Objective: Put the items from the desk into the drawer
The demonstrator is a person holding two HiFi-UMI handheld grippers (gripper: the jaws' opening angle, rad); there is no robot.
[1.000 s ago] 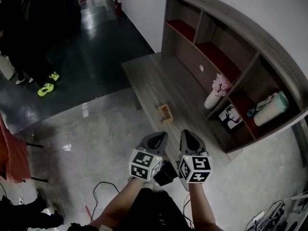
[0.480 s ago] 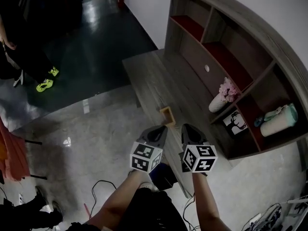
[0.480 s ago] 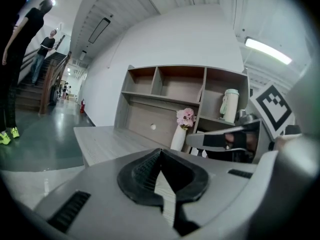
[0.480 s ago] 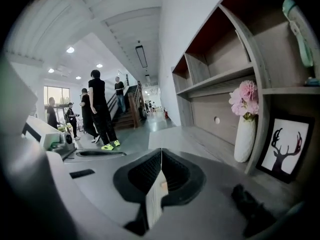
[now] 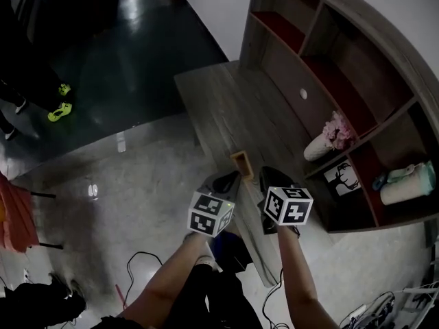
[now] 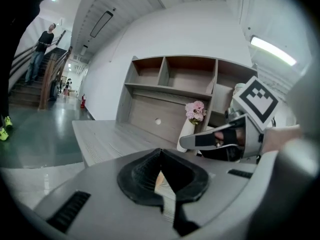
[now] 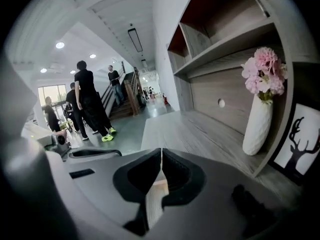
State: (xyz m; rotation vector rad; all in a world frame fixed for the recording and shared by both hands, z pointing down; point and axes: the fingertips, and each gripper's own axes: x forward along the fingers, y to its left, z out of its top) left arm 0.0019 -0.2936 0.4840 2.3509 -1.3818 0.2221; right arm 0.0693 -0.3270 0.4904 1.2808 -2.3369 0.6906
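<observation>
The left gripper [image 5: 230, 179] and the right gripper [image 5: 269, 175] hover side by side over the near end of the long grey wooden desk [image 5: 219, 98]. The left gripper's jaws are pressed together with nothing between them. The right gripper is likewise closed and empty. Just beyond the two tips and between them, a small wooden block [image 5: 241, 164] sits on the desk, close to its left edge. Farther right, against the shelf unit [image 5: 322, 53], a white vase [image 5: 319, 148] holding pink flowers [image 5: 339, 125] stands on the desktop. A deer picture [image 5: 341, 178] stands nearer, inside a lower compartment. A pale rolled thing [image 5: 406, 184] lies on a shelf to the right of the picture.
</observation>
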